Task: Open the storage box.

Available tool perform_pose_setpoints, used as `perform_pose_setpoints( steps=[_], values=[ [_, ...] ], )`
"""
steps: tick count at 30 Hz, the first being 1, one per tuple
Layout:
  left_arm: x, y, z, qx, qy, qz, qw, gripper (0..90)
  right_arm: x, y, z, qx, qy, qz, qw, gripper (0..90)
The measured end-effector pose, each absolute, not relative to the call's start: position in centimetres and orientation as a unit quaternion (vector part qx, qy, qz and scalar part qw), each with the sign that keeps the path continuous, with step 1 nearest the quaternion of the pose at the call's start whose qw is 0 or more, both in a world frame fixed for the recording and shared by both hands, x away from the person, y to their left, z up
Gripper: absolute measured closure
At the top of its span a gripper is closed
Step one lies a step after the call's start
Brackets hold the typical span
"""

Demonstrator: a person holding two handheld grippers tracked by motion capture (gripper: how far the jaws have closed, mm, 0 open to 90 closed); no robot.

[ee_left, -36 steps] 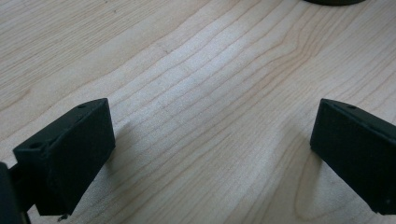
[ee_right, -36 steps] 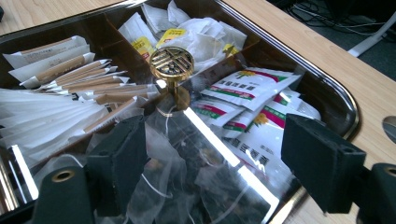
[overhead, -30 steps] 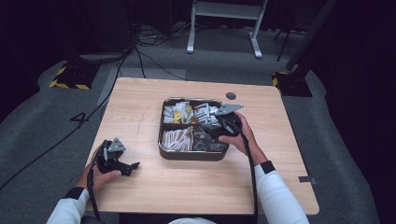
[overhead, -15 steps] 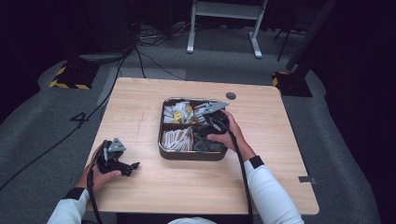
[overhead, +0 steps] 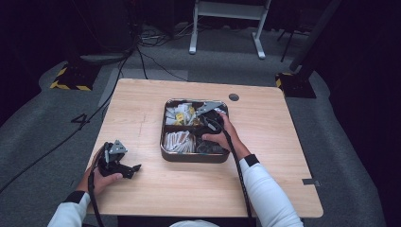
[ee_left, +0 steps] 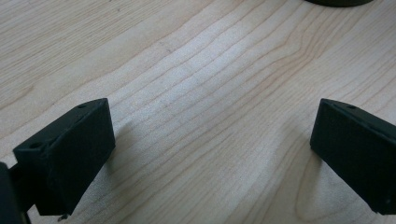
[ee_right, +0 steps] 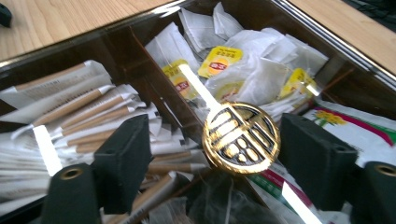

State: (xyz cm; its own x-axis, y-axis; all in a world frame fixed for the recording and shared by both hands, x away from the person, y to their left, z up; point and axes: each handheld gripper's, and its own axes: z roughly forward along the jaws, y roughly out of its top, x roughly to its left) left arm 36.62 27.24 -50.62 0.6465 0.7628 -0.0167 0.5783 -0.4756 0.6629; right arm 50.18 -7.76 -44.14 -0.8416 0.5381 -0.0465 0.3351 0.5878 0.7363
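The right gripper (ee_right: 212, 163) is over the middle of a dark divided tray (overhead: 166, 150), and its two black jaws stand apart with nothing between them that they press. Between the jaws, a little beyond them, sits a round gold emblem (ee_right: 241, 138) with a cut-out pattern, where the wooden dividers (ee_right: 154, 88) of the tray meet. To the left of the jaws in the right gripper view lie paper sticks (ee_right: 79, 116), white with brown ends, heaped in one compartment. Farther behind are tea bags (ee_right: 243, 65) in white paper with yellow tags, in another compartment. At the right there are white sachets (ee_right: 359, 126) with a flower print and a red stripe. In the high view the right hand (overhead: 220, 137) holds this gripper (overhead: 208, 124) over the tray, and its cable runs back along the white sleeve (overhead: 267, 189).

The left gripper (ee_left: 212, 154) is open wide and empty; under its jaws there is only the light wood grain of the table (ee_left: 201, 93). In the high view it (overhead: 135, 168) rests low near the front left part of the table, held by the left hand (overhead: 101, 177), well apart from the tray.

The tray stands near the centre of the table (overhead: 142, 104). Behind the tray, near the far edge, there is a small dark round cap (overhead: 233, 97) in the table top. Beyond the table are a grey floor, some cables (overhead: 142, 52) and the white legs of a stand (overhead: 227, 28).
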Motion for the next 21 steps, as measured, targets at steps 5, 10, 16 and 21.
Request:
perform_pose_setpoints(
  steps=[5, 10, 16, 21],
  values=[
    [36.6, 27.2, -50.6, 0.847, 0.396, 0.142, 0.325, 0.2, 50.4, -7.6, -44.1, 0.254, 0.879, 0.384, 0.126, 37.6],
    [36.6, 27.2, -50.6, 0.847, 0.396, 0.142, 0.325, 0.2, 50.7, -8.2, -44.1, 0.264, 0.874, 0.388, 0.124, 53.5],
    [36.6, 27.2, -50.6, 0.847, 0.396, 0.142, 0.325, 0.2, 50.7, -8.6, -44.1, 0.274, 0.868, 0.395, 0.127, 59.2],
    [36.6, 27.2, -50.6, 0.847, 0.397, 0.141, 0.325, 0.2, 50.6, -8.6, -44.0, 0.277, 0.868, 0.392, 0.131, 59.4]
  ],
)
